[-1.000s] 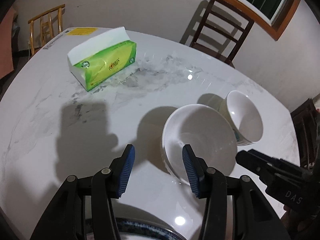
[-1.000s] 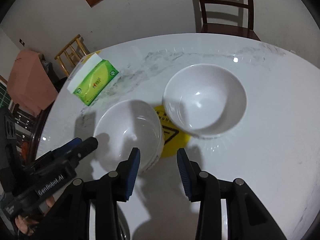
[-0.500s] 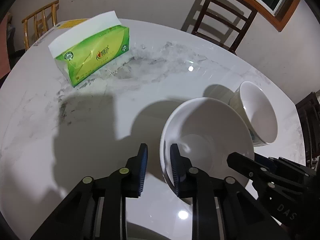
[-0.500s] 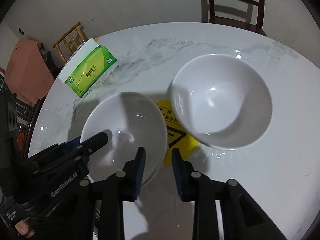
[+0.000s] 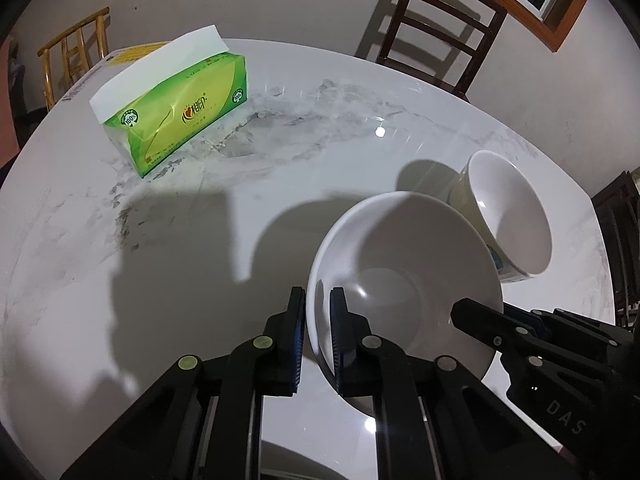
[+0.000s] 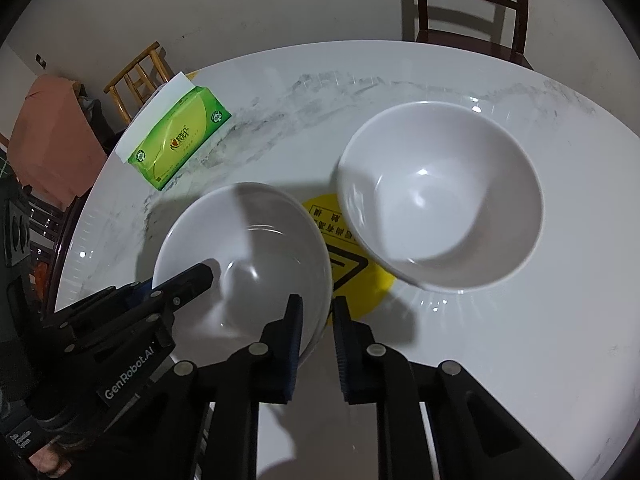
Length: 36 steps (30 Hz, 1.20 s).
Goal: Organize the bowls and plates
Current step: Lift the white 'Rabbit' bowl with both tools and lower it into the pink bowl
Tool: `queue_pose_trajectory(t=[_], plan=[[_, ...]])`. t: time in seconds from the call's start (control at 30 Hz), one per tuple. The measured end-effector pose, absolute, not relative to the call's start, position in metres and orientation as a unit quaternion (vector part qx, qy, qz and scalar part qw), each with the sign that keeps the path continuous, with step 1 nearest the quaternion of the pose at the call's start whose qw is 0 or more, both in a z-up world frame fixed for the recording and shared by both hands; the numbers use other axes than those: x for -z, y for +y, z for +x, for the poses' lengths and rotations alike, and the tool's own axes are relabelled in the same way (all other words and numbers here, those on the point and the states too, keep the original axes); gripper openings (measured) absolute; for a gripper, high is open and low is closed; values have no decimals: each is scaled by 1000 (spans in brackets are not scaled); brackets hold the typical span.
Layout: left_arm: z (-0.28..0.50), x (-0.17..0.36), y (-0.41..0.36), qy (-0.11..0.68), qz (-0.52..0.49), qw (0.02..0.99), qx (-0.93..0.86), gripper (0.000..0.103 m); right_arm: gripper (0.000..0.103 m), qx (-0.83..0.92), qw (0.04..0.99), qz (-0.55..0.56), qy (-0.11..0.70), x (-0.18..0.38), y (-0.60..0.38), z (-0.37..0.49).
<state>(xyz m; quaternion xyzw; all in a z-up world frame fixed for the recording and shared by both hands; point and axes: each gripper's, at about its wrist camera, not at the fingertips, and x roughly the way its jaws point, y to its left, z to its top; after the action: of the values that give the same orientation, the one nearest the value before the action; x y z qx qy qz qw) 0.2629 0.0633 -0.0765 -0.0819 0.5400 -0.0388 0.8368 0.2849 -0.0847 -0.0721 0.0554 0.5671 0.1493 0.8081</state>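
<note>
Yellow sticker [image 6: 352,276]: right view only

The left wrist camera sits just behind the left gripper [image 5: 318,328] and looks down along its fingers, very close to the near bowl [image 5: 404,280]; the table [image 5: 120,280] runs off ahead to the green tissue pack [image 5: 176,108] on the far left; the right wrist camera sits just behind the right gripper [image 6: 316,330] and looks down the same steep way; both views share the near bowl, the other bowl [image 6: 440,196], the tissue pack and each other's gripper.
</note>
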Motion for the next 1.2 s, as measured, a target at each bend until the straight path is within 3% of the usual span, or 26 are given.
queue_pose_trajectory(t=[0.6, 1.2], plan=[[225, 19, 30, 512, -60, 854, 67, 9, 16, -139, 833, 64, 532, 10, -121, 234], [126, -28, -22, 507, -31, 854, 117, 9, 16, -106, 849, 74, 512, -35, -170, 119]])
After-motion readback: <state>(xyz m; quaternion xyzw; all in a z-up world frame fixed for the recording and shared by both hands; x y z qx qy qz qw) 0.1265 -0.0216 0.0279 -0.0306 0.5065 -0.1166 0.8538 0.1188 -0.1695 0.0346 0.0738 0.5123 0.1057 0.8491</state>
